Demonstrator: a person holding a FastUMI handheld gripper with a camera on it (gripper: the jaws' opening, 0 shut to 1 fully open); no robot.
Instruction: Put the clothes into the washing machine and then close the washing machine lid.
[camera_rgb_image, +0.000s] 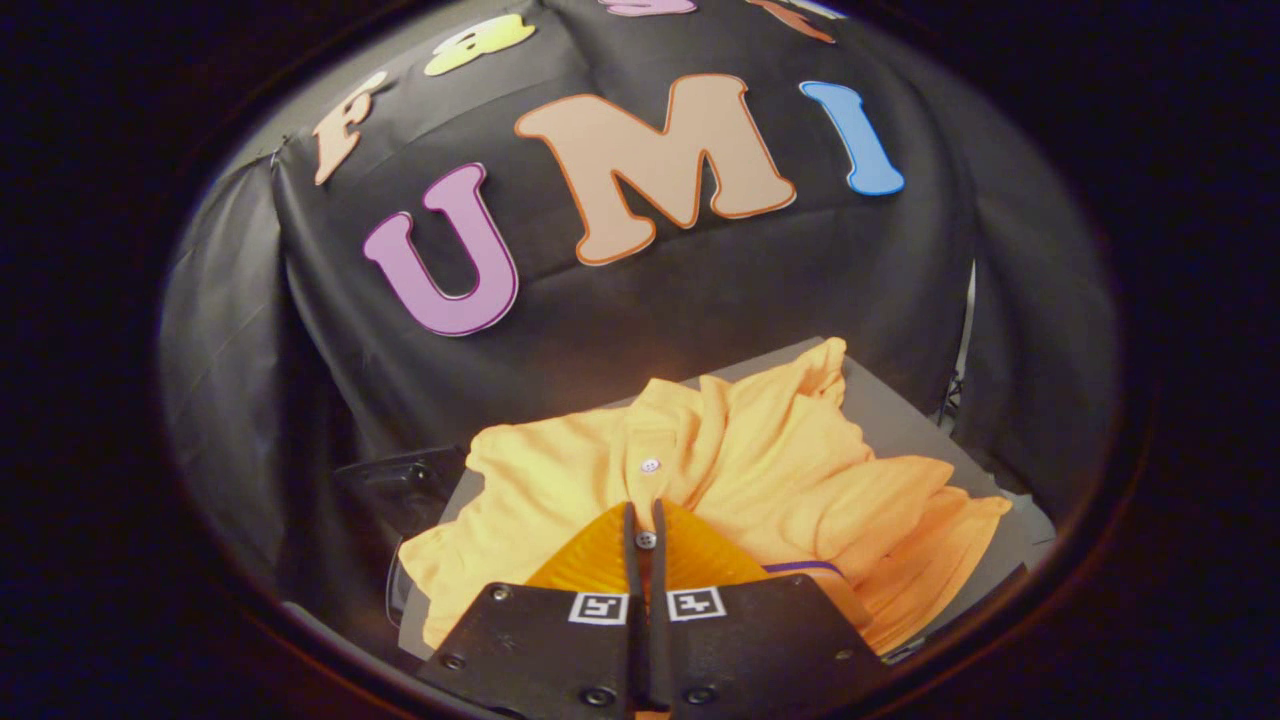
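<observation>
Your gripper (644, 520) sits nearest, its two fingers drawn almost together so that just a thin slit shows between them. A button (646, 540) on the shirt's placket lies right in that slit, and the tips rest on the cloth; whether they truly pinch the fabric you cannot tell from this angle. Just ahead of the fingers and spreading to both sides lies one orange shirt (720, 470), crumpled in loose folds, with a second button (650, 465) a little farther along the placket, so you can count two buttons. A thin purple strip (805, 567) peeks out of the fabric just right of the fingers. The shirt rests on one flat grey surface (890, 410), bare at its far right corner. To the near left, beside that surface and lower, you see one dark glossy object (400, 480); its form is too dim to name. Beyond everything hangs the booth's black cloth wall (700, 300).
</observation>
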